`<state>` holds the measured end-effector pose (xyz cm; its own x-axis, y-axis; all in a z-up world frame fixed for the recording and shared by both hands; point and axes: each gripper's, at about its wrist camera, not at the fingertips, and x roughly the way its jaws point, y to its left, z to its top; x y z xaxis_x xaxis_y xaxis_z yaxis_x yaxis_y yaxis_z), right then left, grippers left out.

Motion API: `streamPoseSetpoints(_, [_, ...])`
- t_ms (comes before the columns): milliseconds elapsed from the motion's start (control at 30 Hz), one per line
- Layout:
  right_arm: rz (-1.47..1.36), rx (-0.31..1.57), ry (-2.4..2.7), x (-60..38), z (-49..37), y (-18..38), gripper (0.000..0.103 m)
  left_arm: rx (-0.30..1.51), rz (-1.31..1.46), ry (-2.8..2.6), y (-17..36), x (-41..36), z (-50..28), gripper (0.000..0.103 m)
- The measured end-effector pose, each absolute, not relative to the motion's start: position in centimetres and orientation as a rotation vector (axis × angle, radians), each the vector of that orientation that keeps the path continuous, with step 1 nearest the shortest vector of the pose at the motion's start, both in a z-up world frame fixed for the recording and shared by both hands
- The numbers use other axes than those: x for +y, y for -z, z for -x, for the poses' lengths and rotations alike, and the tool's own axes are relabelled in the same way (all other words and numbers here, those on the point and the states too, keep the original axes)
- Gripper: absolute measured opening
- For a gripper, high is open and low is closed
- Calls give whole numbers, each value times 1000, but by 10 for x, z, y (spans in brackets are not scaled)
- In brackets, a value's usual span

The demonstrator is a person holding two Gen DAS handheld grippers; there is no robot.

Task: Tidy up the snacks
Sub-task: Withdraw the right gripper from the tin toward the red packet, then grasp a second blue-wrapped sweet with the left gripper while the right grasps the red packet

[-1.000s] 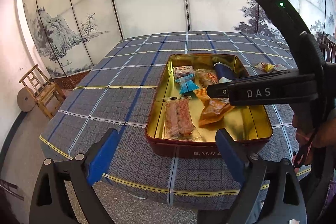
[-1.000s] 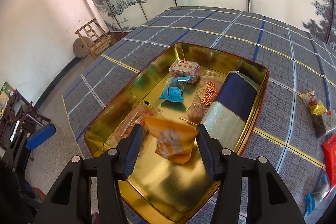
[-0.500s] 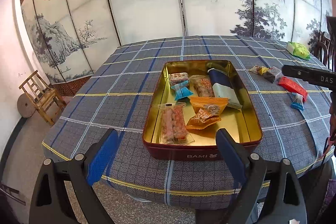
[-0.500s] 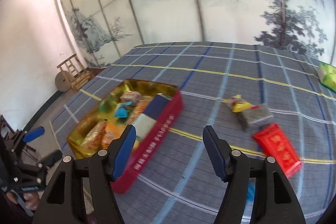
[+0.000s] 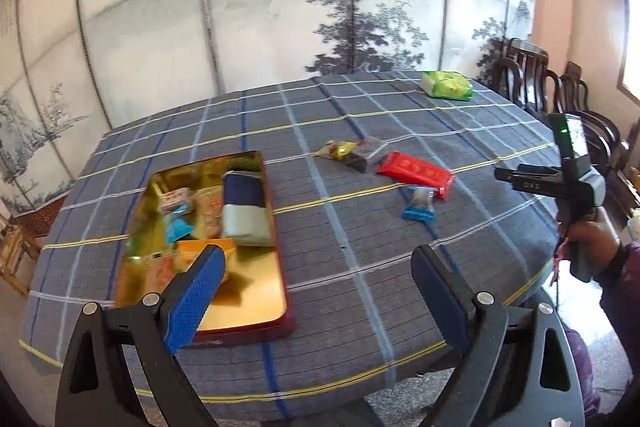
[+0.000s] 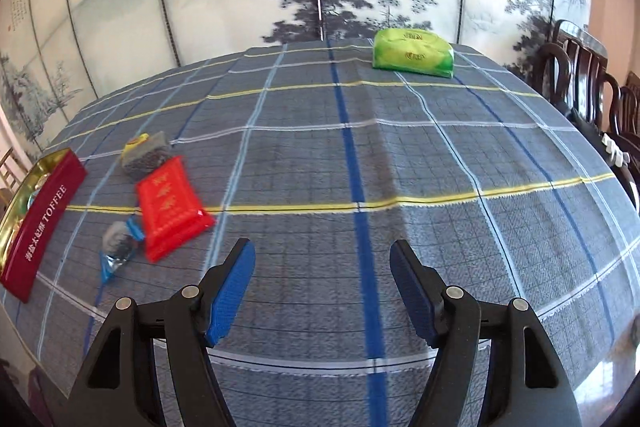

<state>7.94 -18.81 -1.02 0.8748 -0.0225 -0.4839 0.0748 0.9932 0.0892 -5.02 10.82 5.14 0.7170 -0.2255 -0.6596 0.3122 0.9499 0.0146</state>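
Note:
A red tin with a gold inside [image 5: 256,311] sits on the blue plaid table at the left and holds several wrapped snacks. Loose on the cloth lie a red packet [image 5: 416,171], a blue-ended candy [image 5: 418,203], a yellow and a dark packet [image 5: 352,153], and a green packet [image 5: 446,85] at the far edge. My left gripper [image 5: 318,267] is open and empty above the table's near edge, beside the tin. My right gripper [image 6: 322,269] is open and empty over bare cloth, right of the red packet [image 6: 168,201] and well short of the green packet [image 6: 412,53].
Painted folding screens stand behind the table. Dark wooden chairs [image 5: 532,75] line the right side. A small wooden chair [image 5: 12,255] stands at the far left. The tin's red side [image 6: 40,215] shows at the left of the right wrist view.
The right gripper let go of the orange snack in the tin, then swung right over the loose snacks. The left gripper turned right, so the tin has slid to its left.

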Motion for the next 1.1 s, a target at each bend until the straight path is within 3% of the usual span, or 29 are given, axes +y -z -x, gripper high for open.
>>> streamPoseSetpoints(300, [-162,539,19,-209,-100,20,73,771,-267,516,-25,18,-10,87])
streamPoseSetpoints(500, [-187,524,-34,-212,-102,21,82,865,-321,572,7,-20,-53,70])
streamPoseSetpoints(667, [-177,531,-64,-208,-103,21,89,924,-369,579,31,-37,-80,66])
streamPoseSetpoints(700, [-178,530,-71,-209,-103,21,89,937,-377,584,36,-40,-84,61])
streamPoseSetpoints(767, [-191,524,-80,-210,-102,21,89,976,-410,582,48,-46,-91,38])
streamPoseSetpoints(833, [-202,520,-91,-211,-102,21,90,976,-381,595,53,-45,-97,25])
streamPoseSetpoints(1100, [-225,510,-106,-214,-100,21,90,986,-189,494,44,-20,-82,21])
